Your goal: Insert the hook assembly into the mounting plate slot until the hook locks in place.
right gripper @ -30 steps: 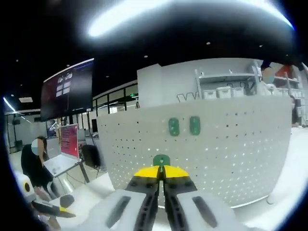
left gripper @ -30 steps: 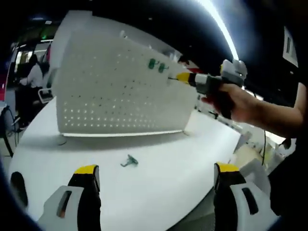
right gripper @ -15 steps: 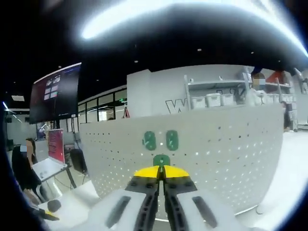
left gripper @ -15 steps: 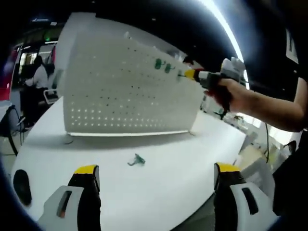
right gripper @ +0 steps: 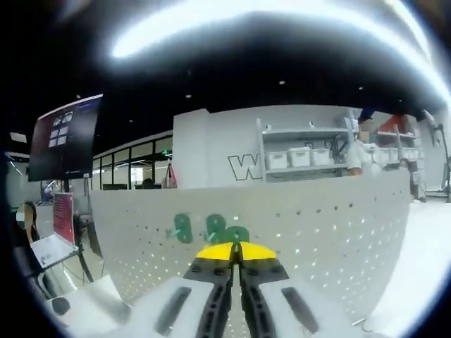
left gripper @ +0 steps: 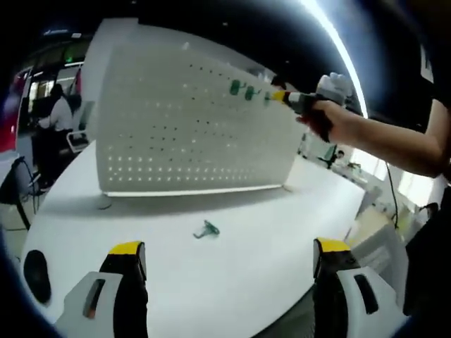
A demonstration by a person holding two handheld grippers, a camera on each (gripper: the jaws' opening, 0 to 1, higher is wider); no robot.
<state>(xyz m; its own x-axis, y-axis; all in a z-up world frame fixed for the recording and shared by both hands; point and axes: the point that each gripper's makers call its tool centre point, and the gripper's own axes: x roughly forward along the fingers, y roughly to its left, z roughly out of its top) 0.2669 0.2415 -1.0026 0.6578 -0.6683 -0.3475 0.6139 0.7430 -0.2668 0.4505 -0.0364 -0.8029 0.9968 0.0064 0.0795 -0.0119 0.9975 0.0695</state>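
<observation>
The right claw [right gripper: 236,255], clenched on a green hook [right gripper: 237,234], points straight at the pegboard [right gripper: 317,232] just ahead; the left claw [left gripper: 229,271] hangs released.

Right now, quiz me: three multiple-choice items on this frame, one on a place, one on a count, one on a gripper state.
1. Where is the loose green hook?
A on the white table
B hung on the pegboard
C in the left gripper
2. How many green hooks already sit on the pegboard?
A none
B two
C five
3. The left gripper is:
A shut on a hook
B open
C shut

Answers: 1 A, it lies on the table before the board. 2 B, two side by side. 3 B, jaws wide apart.
</observation>
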